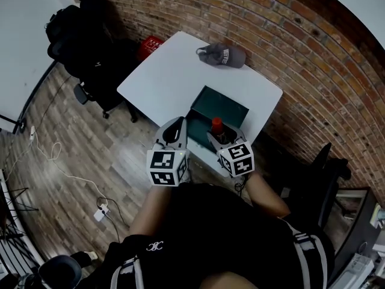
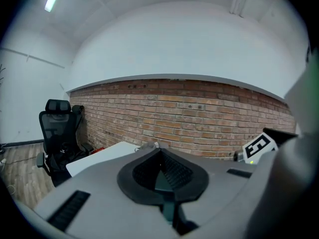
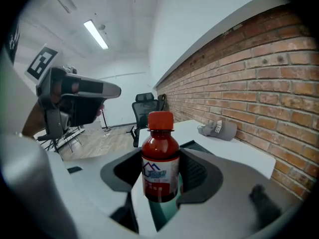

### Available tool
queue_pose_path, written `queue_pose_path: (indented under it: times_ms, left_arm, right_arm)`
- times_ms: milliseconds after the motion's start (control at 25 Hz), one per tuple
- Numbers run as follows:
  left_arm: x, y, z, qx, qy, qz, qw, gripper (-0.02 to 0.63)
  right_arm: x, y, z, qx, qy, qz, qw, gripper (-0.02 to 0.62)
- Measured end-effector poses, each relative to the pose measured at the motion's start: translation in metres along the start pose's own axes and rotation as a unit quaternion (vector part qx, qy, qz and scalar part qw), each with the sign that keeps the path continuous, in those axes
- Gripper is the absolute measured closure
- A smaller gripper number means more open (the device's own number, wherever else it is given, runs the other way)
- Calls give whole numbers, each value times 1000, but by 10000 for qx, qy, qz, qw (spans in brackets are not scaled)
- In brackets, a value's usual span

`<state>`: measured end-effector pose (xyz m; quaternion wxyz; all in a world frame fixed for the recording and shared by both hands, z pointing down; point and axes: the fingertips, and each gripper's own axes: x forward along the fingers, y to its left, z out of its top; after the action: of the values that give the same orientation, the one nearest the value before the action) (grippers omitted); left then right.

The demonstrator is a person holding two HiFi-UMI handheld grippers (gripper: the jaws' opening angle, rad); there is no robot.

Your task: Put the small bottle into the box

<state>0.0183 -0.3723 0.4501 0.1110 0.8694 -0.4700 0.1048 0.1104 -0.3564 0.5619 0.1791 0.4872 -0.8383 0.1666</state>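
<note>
White table (image 1: 174, 71) holds the box (image 1: 220, 106) at its near edge; right claw (image 1: 219, 139) grips small bottle (image 1: 216, 125); left claw (image 1: 178, 124) closed, empty.

Box (image 1: 219, 109) on table (image 1: 161, 77), cap (image 1: 222, 55) behind (near the brick wall (image 1: 277, 23))

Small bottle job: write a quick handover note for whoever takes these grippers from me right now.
Right gripper: shut on the small bottle, which is upright.
Left gripper: shut, empty, just left of the box.
Box: open, at the near edge of the white table. The bottle looks to be over its near part, not inside.
Done: bottle in hand.
Left: lower it into the box and release.
The grey cap at the far end is out of the way.
</note>
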Motion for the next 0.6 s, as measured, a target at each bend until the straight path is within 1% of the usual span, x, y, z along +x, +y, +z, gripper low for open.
queue_pose_path:
  times_ms: [120,200,360,480,600]
  left_arm:
    - [3,10,-1,-58,20,-19,10000,594]
    - [5,16,-1,-85,26,-18,10000,594]
    - [6,26,-5,-151,48,4,9999,594]
    - [7,33,-7,-206,57,29,9998,594]
    - [6,43,-9,-270,62,72,9996,594]
  right_arm:
    - [20,-3,-14,-28,327,7,9995,371]
    - [31,-5,-25,-160,568,-18,9983,371]
    - [48,-5,-51,-316,1143,82,9929,371]
    - [59,-5,-72,-521,1586,168,9858,371]
    - [69,-3,-91,-808,2053,227,9751,371]
